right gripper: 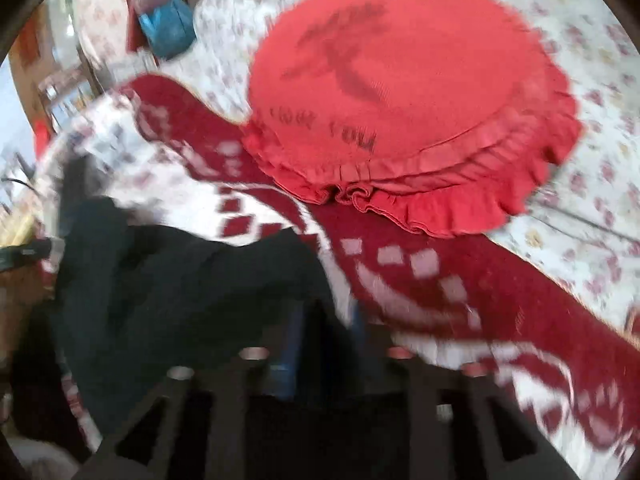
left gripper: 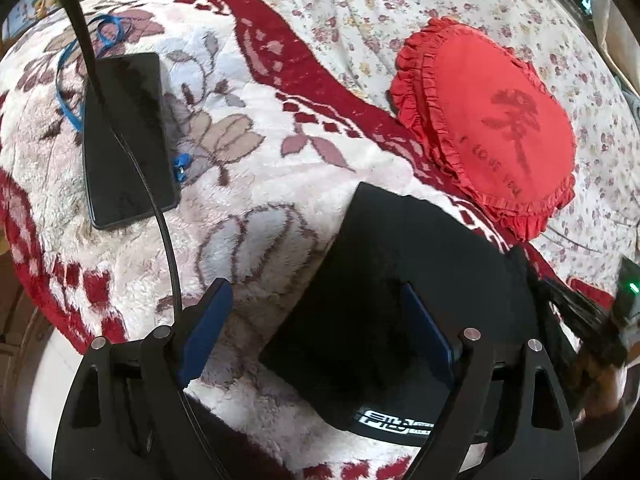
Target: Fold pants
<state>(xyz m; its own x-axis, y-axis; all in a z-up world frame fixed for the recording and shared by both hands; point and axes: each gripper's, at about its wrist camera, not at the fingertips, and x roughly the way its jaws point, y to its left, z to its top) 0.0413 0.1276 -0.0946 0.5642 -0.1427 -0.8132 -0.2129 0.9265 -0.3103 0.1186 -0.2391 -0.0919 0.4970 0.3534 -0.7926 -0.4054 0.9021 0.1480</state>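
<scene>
Black pants point(left gripper: 384, 280), folded into a flat block, lie on the fluffy red-and-white blanket point(left gripper: 260, 128) at lower centre of the left wrist view. Left gripper point(left gripper: 320, 320) spread wide, right pad over the pants, left pad over bare blanket. Phone point(left gripper: 128, 136) upper left, blue cord point(left gripper: 66, 108) beside it. Red frilly cushion point(left gripper: 488, 120) upper right on the flowered sheet point(left gripper: 400, 0). Right wrist view blurred: right gripper point(right gripper: 324, 344) at bottom centre over the pants' edge; fingers close, can't tell if pinching.
</scene>
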